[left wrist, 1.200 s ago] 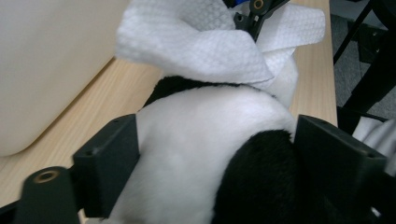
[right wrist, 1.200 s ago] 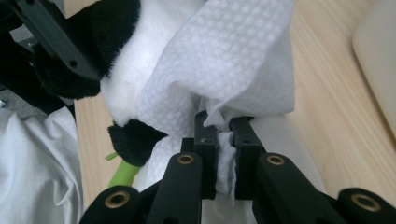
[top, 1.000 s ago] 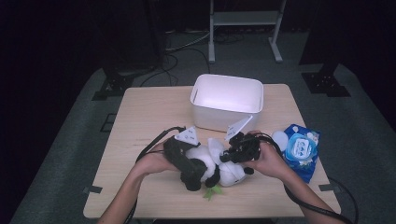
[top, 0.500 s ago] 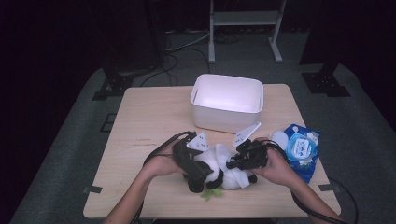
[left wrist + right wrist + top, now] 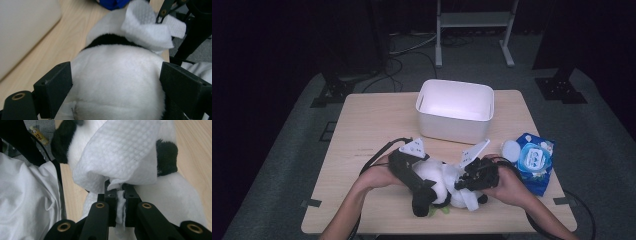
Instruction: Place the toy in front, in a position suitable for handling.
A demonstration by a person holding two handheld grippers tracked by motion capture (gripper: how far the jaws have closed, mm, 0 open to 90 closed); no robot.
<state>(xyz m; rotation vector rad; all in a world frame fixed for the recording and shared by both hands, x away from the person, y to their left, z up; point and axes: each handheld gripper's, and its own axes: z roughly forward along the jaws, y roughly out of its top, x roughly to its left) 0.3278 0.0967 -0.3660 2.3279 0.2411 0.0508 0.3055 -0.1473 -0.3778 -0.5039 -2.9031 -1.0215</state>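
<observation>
- Gripping a plush panda [image 5: 439, 182] at the near edge of the desk [image 5: 372, 130], the left gripper [image 5: 424, 197] has its jaws spread wide around the toy's white body, one black pad on each flank in the left gripper view.
- Pinched in the right gripper [image 5: 460, 184] is a white wet wipe [image 5: 122, 157]; its jaws sit almost together with a fold of the textured sheet clamped between them, seen clearly in the right gripper view.
- Draped from that pinch, the wet wipe lies over the panda's head, between a black ear [image 5: 167, 157] on one side and another black patch of fur on the other.
- Lying on its side on the pale wood, the panda sits between the person's two hands, in front of a white plastic bin [image 5: 455, 110] that stands near the desk's middle.
- Resting on the desk just right of the right hand [image 5: 507, 182] is a blue pack of wet wipes [image 5: 534, 160] with its round lid flipped open.
- Trailing from the left gripper, a black cable [image 5: 374, 160] loops across the desk toward the person's left forearm.
- Showing under the panda's near side is a small green scrap [image 5: 437, 211], too small to identify.
</observation>
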